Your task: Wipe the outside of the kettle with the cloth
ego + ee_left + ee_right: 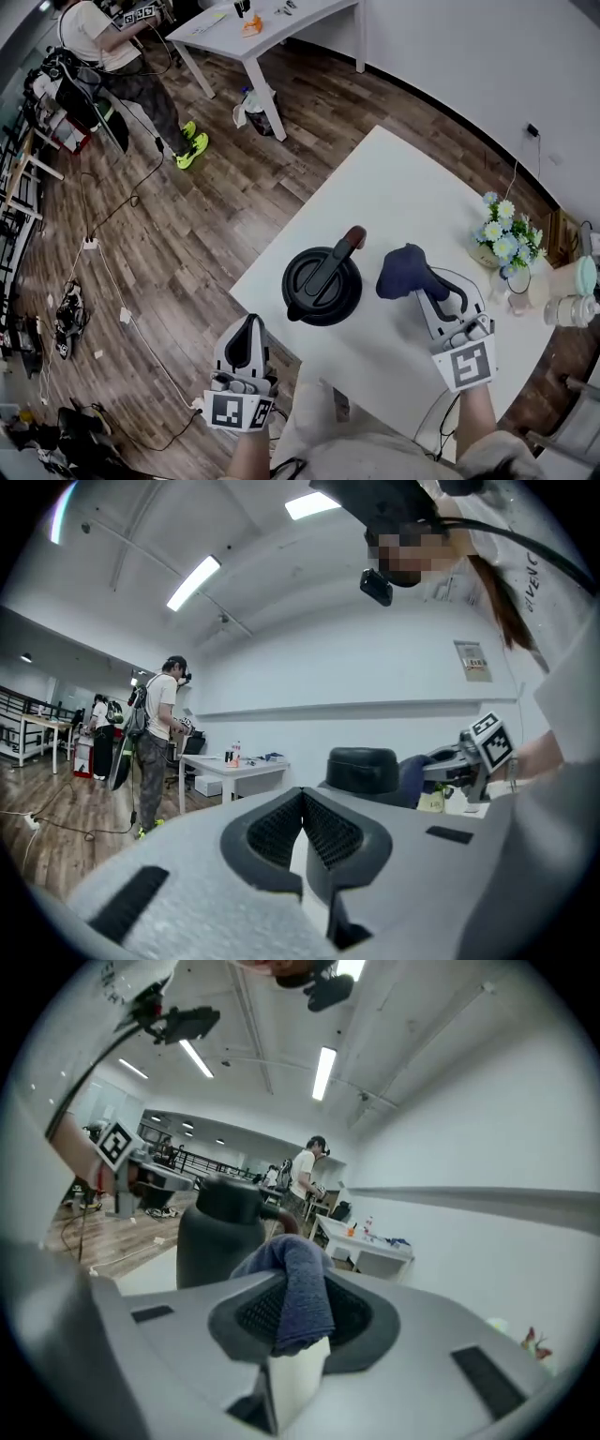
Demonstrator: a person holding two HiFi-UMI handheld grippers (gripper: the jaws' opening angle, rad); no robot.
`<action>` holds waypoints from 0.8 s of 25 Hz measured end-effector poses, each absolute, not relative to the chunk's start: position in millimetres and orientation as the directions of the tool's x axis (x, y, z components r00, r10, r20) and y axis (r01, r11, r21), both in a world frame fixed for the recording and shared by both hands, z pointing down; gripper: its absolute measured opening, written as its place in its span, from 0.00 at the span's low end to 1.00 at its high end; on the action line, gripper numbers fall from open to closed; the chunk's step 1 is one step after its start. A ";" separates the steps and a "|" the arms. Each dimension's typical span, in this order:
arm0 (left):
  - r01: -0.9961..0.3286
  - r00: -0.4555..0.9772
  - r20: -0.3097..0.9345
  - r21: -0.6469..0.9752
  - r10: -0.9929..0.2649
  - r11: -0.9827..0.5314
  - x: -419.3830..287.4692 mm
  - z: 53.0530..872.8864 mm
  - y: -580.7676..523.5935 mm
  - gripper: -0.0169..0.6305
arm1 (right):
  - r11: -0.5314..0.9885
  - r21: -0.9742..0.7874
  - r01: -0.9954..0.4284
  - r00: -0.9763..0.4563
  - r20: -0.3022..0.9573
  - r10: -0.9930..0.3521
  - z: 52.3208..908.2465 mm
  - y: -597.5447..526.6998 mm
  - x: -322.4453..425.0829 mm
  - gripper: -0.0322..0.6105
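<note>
A black kettle (322, 284) stands on the white table (394, 178), its long handle ending in a reddish-brown tip (354, 234). My right gripper (424, 279) is shut on a dark blue cloth (403, 271), held just right of the kettle and apart from it. In the right gripper view the cloth (298, 1290) bunches between the jaws, with the kettle (218, 1233) behind it on the left. My left gripper (248, 325) hangs by the table's near-left edge, shut and holding nothing. The left gripper view shows its jaws closed, with the kettle (361, 771) ahead.
A small vase of flowers (502, 234) and pale cups (570, 292) stand at the table's right end. A person (111, 45) stands beside another white table (251, 30) across the wooden floor. Cables (103, 272) trail over the floor on the left.
</note>
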State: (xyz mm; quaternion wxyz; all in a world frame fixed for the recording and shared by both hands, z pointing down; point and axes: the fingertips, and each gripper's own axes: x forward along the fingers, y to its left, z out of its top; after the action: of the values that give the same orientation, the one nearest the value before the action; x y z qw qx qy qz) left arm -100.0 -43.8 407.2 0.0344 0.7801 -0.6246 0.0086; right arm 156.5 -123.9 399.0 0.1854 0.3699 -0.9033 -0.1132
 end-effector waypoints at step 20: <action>-0.766 0.642 -0.075 -0.112 -0.763 -0.633 -107.6 344.8 -169.4 0.04 | 0.864 0.379 0.331 -0.772 0.636 0.016 300.0 -128.7 -45.6 0.15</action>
State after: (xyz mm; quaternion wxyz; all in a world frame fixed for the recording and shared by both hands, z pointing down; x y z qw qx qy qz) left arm -107.6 -169.4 344.8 -0.0668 0.9037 -0.4229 -0.0104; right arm -45.6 -128.7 300.0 0.3242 -0.0954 -0.9094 -0.2424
